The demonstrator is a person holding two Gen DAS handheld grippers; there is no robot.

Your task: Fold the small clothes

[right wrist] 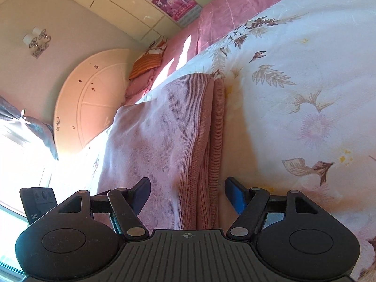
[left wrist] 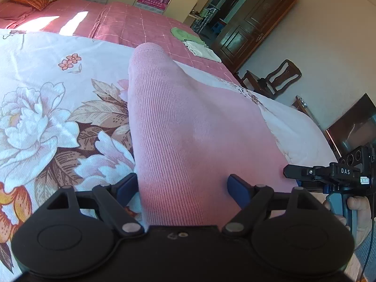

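Left gripper (left wrist: 182, 189) open wide, blue pads clear of the pink knit garment (left wrist: 188, 129) that runs up between them without being pinched. Right gripper (right wrist: 188, 193) also spread, straddling the garment's folded edge (right wrist: 206, 141), with stacked ribbed layers showing there. The garment lies on a floral quilt (left wrist: 47, 117), with bare quilt to its left in the left view and to its right in the right view. The garment's near end is hidden under both gripper bodies. Beyond: pink bedspread (left wrist: 131, 25), folded green and white cloths (left wrist: 192, 41) near the bed's far edge, and a round headboard (right wrist: 94, 94). The fingers of the person's right hand (left wrist: 354, 205) are cut off at the frame edge.
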